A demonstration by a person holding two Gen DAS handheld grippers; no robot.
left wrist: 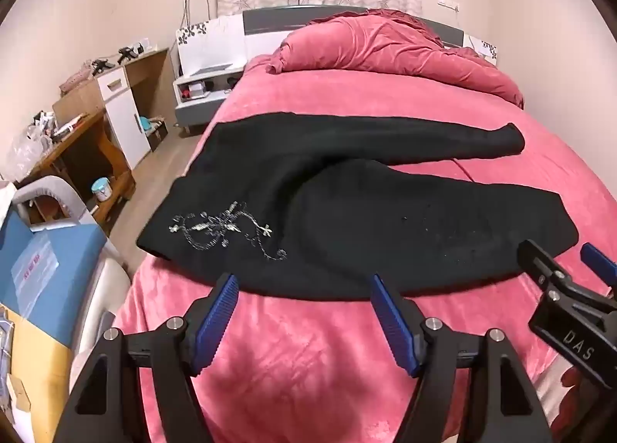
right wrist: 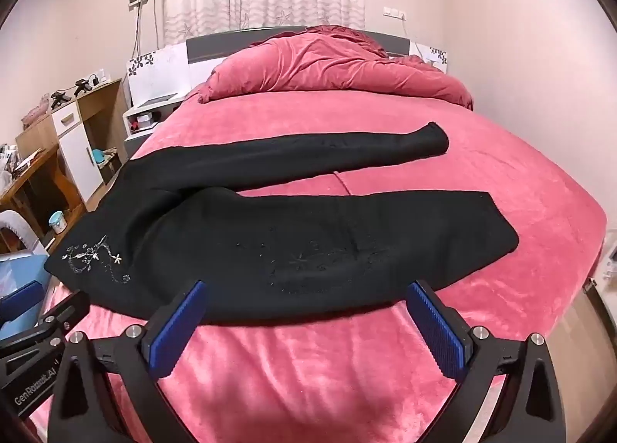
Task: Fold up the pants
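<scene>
Black pants [left wrist: 347,188] lie spread flat across pink bed [left wrist: 308,366], waist at left edge near silver embroidery [left wrist: 227,231], two legs stretching right, far leg apart from near one. Left gripper [left wrist: 302,285] hovers over near hem, jaws wide, nothing between them. Right gripper [right wrist: 306,290] hangs beside it, likewise released, empty. Crumpled duvet [right wrist: 327,65] heaped at headboard.

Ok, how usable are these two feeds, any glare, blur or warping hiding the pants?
Left wrist view: heavy fisheye bend, dark corners, the pants sharp enough to show the embroidery; a shadow lies on the blanket under the open left gripper. Right wrist view: same warping, soft warm light, no glare; the black cloth hides folds.
</scene>
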